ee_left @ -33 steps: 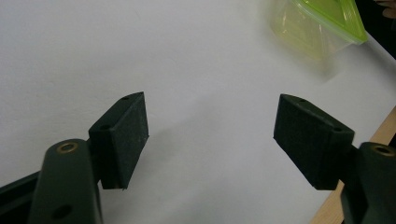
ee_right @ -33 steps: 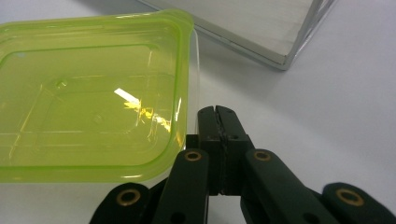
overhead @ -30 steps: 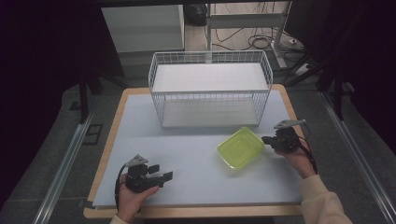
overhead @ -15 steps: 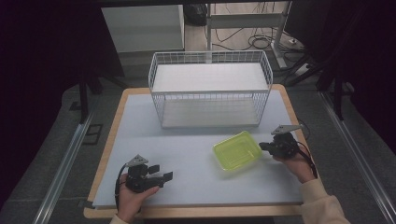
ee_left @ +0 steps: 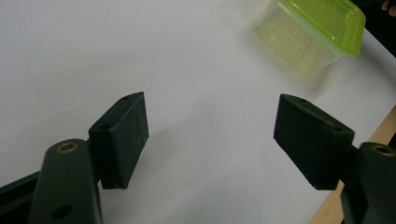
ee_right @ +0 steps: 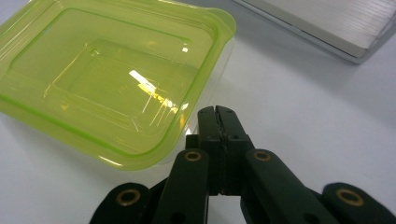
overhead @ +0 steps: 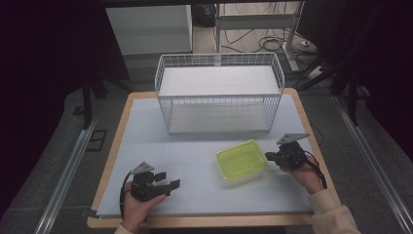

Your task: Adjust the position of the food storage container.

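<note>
The green tub [overhead: 242, 165] sits lidded on the white mat [overhead: 195, 161], in front of the wire basket [overhead: 219, 100] and a little toward its right end, well clear of the basket's front wall. The right gripper [overhead: 269, 157] is at the tub's right edge with its jaws pressed together and nothing between them; in the right gripper view the closed tips [ee_right: 217, 116] lie just beside the tub's near wall, below the lid's rim, and whether they touch the plastic cannot be told. This reads as a nudge or push on the tub, not a grasp. The left gripper [overhead: 171, 184] rests well to the tub's left, near the mat's front edge, jaws wide apart and empty, pointing toward the tub. The risks follow from pushing with closed tips: a light, smooth tub may spin or skid off line if pressed off-centre; tips riding up under the overhanging rim could tip it or pop the lid. Pushed too far left, it could run into the open left gripper.
</note>
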{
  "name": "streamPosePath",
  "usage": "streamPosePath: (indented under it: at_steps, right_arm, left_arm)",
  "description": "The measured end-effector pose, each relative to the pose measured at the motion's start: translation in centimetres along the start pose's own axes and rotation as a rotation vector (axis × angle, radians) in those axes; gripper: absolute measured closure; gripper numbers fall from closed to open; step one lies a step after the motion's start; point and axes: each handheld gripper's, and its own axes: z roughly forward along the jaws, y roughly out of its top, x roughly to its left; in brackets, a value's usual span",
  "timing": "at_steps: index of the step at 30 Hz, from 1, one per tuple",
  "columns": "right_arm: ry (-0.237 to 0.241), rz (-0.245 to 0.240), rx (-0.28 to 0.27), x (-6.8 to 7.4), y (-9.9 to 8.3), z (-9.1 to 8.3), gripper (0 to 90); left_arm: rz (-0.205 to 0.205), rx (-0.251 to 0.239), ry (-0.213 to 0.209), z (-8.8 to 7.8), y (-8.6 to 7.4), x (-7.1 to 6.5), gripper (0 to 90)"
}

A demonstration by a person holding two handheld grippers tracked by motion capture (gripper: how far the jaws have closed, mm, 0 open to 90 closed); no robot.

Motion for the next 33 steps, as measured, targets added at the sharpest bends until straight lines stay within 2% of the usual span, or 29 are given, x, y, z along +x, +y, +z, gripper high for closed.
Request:
streamPosePath:
  at_steps: [23, 33]
  right_arm:
    - [0.085, -0.052, -0.007, 3.3, 1.1, 1.5, 90.0]
    - [0.116, -0.060, -0.008, 4.1, 1.2, 1.7, 90.0]
  left_arm:
    - [-0.003, 0.000, 0.000, 0.0, 0.0, 0.0, 25.8]
    - [-0.003, 0.000, 0.000, 0.0, 0.0, 0.1, 25.8]
